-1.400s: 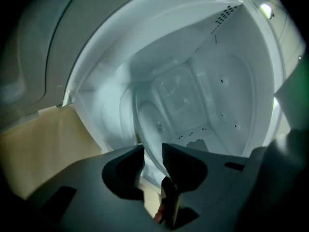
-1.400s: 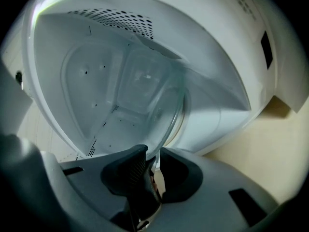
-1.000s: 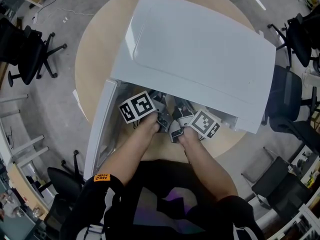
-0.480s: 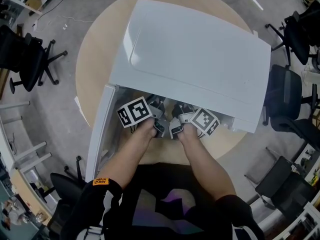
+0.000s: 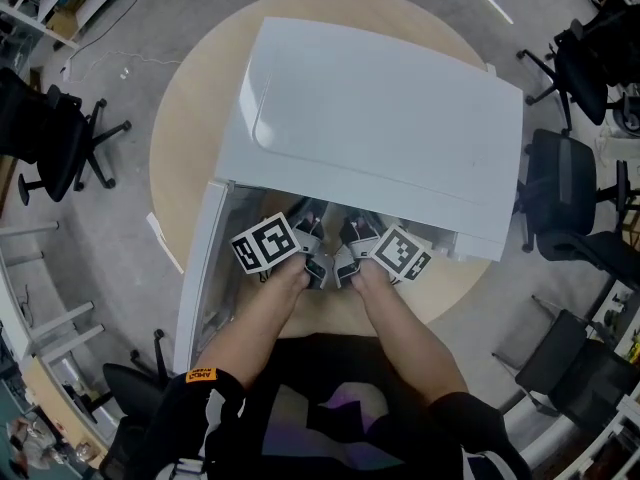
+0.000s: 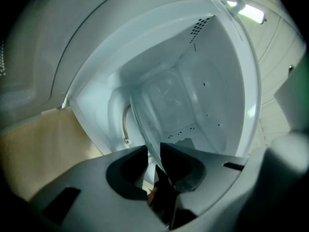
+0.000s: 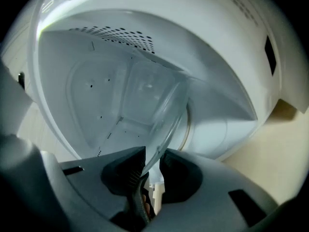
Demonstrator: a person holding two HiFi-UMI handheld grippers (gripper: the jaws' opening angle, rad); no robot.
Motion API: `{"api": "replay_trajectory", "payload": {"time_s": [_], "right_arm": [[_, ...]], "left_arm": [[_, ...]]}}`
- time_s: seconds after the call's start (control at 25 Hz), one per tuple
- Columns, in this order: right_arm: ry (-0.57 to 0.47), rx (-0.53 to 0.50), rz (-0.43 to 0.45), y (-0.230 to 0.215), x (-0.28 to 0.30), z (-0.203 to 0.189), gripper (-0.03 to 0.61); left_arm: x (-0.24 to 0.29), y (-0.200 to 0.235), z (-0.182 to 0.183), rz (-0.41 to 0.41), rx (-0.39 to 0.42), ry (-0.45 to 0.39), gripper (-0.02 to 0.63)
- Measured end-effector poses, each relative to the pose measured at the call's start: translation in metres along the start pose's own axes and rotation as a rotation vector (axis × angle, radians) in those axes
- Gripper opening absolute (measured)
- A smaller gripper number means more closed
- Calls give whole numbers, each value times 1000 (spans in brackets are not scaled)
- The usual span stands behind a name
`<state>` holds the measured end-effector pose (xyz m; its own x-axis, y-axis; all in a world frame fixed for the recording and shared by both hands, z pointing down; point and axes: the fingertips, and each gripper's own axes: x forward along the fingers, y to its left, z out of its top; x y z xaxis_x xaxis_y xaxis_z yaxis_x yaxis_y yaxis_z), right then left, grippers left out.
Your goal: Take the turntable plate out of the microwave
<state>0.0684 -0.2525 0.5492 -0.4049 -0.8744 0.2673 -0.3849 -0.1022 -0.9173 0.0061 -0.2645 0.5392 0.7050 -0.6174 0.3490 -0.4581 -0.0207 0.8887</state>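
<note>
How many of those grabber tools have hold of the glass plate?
2. The left gripper grips the rim of the plate, though its jaws have just been opening a little; the right gripper grips the rim right beside it. Both reach into the open microwave.

— From where is the head camera looking?
— It is looking steeply down from well above onto the microwave (image 5: pixel 380 118) top and the round table (image 5: pixel 185 118).
— And the gripper cameras?
— Each is riding close behind its jaws, the left gripper (image 6: pixel 153 151) and the right gripper (image 7: pixel 153 158), facing into the cavity. Both are sharing the turntable plate (image 6: pixel 164 100) and the back wall.
</note>
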Motion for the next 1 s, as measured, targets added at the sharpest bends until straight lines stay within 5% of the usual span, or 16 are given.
{"api": "replay_trajectory", "payload": {"time_s": [1.0], "right_arm": [[-74,-88,70,75,-121,-74,100]], "left_arm": [[-138,-52,-60,-115,93,-8,133]]}}
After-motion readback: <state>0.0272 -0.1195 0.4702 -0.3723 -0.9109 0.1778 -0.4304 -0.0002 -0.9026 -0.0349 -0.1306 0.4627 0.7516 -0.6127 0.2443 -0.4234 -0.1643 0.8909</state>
